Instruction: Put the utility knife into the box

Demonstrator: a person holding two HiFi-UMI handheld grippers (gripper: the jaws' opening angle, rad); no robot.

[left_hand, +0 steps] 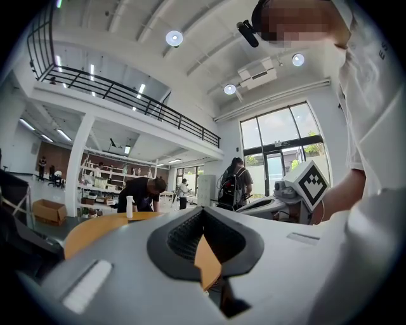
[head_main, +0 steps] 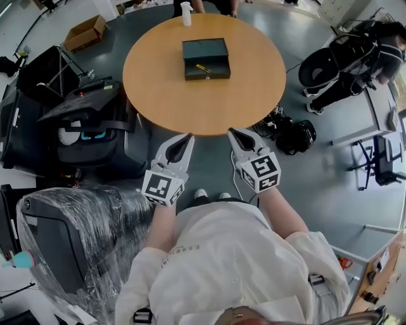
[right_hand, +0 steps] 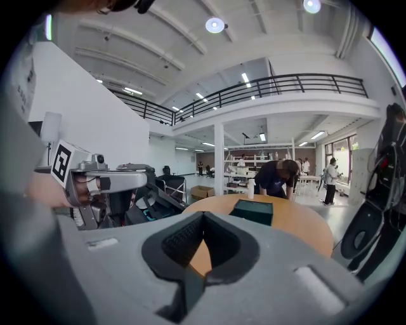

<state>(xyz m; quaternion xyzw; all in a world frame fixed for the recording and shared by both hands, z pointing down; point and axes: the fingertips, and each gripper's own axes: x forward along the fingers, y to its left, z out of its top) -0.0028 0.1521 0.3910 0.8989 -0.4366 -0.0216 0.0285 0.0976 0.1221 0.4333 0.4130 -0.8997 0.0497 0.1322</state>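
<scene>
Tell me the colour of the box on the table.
Box: dark green, nearly black; head view shows it best.

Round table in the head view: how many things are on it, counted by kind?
Dark box: 1
Yellow utility knife, lying inside the box: 1
White bottle, at the far edge: 1
Total: 3

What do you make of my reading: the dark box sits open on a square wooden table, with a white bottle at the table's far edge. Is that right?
Not quite. The table is round, not square, as the head view shows plainly. The rest stands: the dark box sits open on the wooden table, with a white bottle at the table's far edge.
</scene>
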